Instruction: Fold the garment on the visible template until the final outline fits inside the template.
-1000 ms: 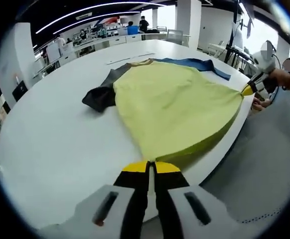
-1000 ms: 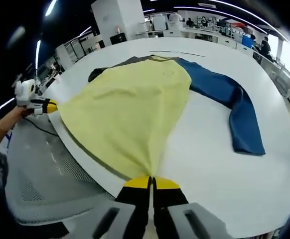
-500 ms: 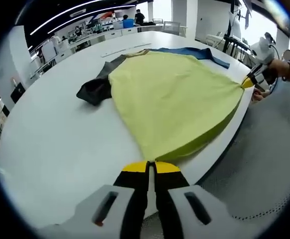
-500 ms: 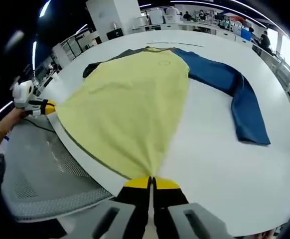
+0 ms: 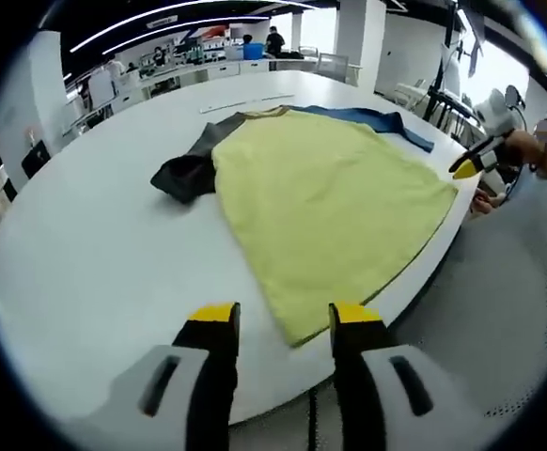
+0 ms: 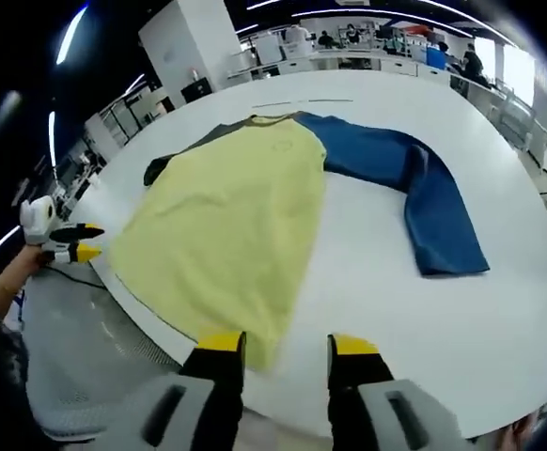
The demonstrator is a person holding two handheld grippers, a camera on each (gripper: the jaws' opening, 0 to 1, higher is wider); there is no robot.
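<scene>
Lying flat on white surface (image 5: 85,263): garment (image 5: 320,202), yellow body, blue sleeve (image 6: 414,188), dark sleeve (image 5: 189,169). Looks soft, light, floppy; would slide easy on smooth top. Best hold: hem corners or sleeve ends, pinch edge only.

Left gripper (image 5: 283,319): spread wide, holding nothing, hem corner just ahead between tips, not touching as far as seen.

Right gripper (image 6: 278,343): spread too, empty, other hem corner just ahead by left tip. No template lines clear enough to tell.

Nothing readable here, honestly. The yellow shirt (image 6: 226,211) has a faint round mark near the collar, but it's way too small to make out.
</scene>
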